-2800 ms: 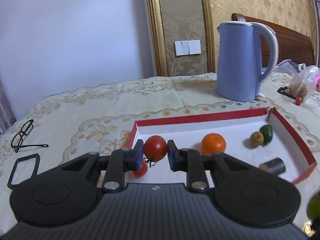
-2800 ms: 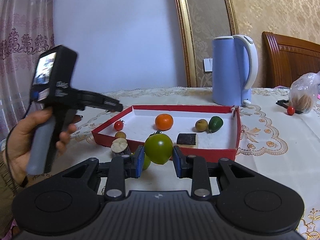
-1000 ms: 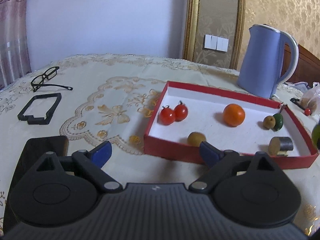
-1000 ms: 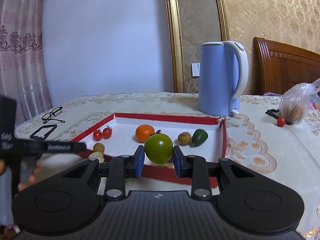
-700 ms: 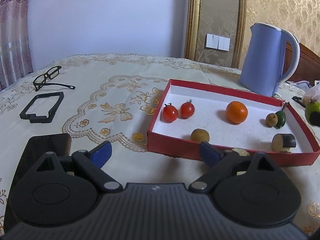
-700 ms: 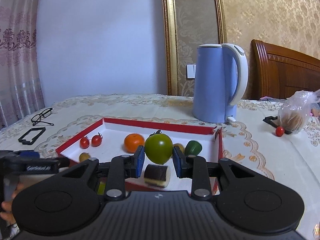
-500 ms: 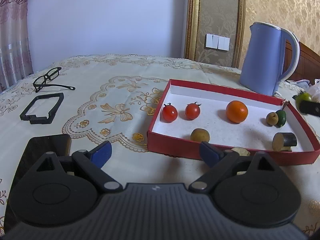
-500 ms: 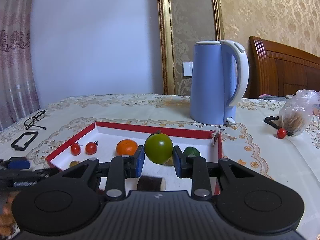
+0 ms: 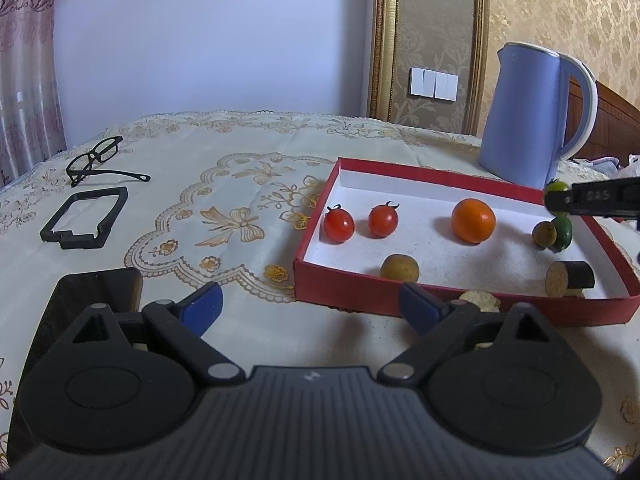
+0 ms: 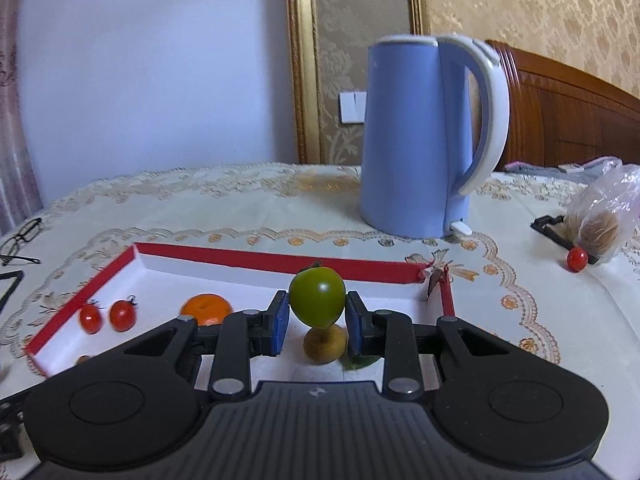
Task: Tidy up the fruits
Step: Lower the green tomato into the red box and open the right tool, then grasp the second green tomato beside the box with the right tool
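My right gripper [image 10: 316, 314] is shut on a green tomato [image 10: 317, 297] and holds it over the right part of the red tray [image 10: 256, 256]. From the left wrist view the same gripper [image 9: 558, 200] reaches in from the right edge with the green tomato [image 9: 557, 187] at its tip. Inside the red tray [image 9: 420, 172] lie two red tomatoes [image 9: 339, 225], an orange [image 9: 473, 220], a brown fruit [image 9: 399, 267], a small brown and green pair [image 9: 554, 233] and a dark cylinder [image 9: 568, 277]. My left gripper [image 9: 310, 308] stands open and empty, short of the tray's near wall.
A blue kettle [image 10: 430, 136] stands behind the tray. Black glasses [image 9: 98, 160] and a black frame [image 9: 84, 218] lie to the left, a dark slab [image 9: 92, 300] under my left gripper. A plastic bag [image 10: 604, 216] and a red cherry tomato [image 10: 577, 259] sit far right. A cut piece [image 9: 480, 300] lies outside the tray's front wall.
My right gripper has carried the green tomato forward from in front of the tray to over its right part. My left gripper stays open and hardly moves.
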Action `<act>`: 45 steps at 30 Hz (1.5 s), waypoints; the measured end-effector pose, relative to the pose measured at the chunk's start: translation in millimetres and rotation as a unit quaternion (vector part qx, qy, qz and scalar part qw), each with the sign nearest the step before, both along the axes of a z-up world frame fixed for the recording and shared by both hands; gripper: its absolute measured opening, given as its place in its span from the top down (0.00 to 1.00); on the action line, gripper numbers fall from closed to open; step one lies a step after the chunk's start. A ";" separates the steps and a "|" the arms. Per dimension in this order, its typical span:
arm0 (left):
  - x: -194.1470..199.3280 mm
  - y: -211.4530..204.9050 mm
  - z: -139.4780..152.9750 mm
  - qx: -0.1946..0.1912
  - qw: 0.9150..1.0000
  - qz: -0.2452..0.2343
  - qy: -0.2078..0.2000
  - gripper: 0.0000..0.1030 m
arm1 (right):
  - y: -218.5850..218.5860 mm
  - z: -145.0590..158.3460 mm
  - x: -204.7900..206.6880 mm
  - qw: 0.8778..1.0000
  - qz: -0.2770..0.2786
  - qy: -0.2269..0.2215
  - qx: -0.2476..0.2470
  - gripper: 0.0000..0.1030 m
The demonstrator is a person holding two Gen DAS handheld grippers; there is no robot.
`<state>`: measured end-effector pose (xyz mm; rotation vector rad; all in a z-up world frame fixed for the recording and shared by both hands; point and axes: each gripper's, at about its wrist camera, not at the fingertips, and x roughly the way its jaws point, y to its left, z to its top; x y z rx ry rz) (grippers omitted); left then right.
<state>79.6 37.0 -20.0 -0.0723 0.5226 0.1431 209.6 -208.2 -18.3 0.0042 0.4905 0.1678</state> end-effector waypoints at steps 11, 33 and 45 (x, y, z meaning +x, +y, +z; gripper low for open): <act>-1.9 3.7 -0.3 -0.007 1.000 0.008 -0.005 0.00 | -11.8 12.3 -30.2 0.998 -0.051 -0.024 0.028 0.00; -13.5 22.5 0.3 -0.068 0.997 0.011 -0.042 0.00 | 33.0 -24.2 -148.9 0.996 0.062 -0.045 -0.037 0.00; -15.7 39.6 0.6 -0.131 0.990 0.030 -0.044 0.00 | 54.1 -32.9 -138.2 0.994 0.074 -0.026 -0.075 0.22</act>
